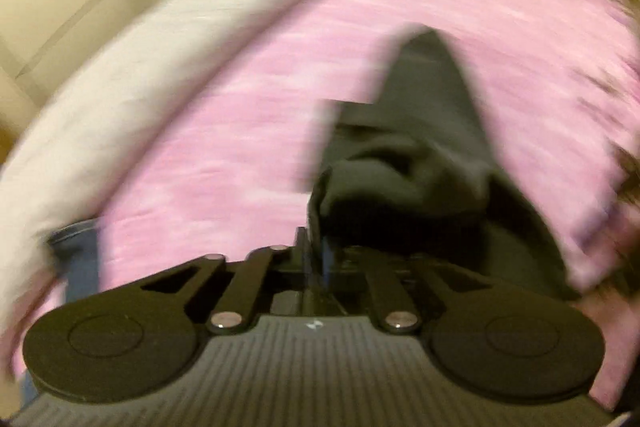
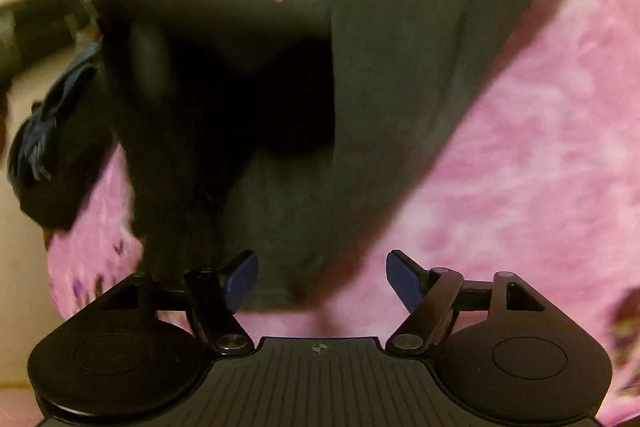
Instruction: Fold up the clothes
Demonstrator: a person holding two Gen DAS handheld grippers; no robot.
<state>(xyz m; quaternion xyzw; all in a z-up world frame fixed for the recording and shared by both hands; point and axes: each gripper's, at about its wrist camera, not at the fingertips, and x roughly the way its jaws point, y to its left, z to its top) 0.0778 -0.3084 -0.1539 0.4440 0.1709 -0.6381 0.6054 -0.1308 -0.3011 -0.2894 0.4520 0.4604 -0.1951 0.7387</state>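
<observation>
A home bedroom: pink floral bedspread [image 2: 520, 147], white ribbed blanket [image 1: 120, 87], scattered clothes.

Both wrist views close above bedspread [image 2: 520, 107]

Garment [image 2: 400, 47] on blanket [image 2: 540, 147], jeans [image 2: 44, 131] left.

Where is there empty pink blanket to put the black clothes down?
Free: the pink blanket right of the black garment, and the stretch between it and the white cloth. Crowded: the left edge, by the blue jeans.
</observation>
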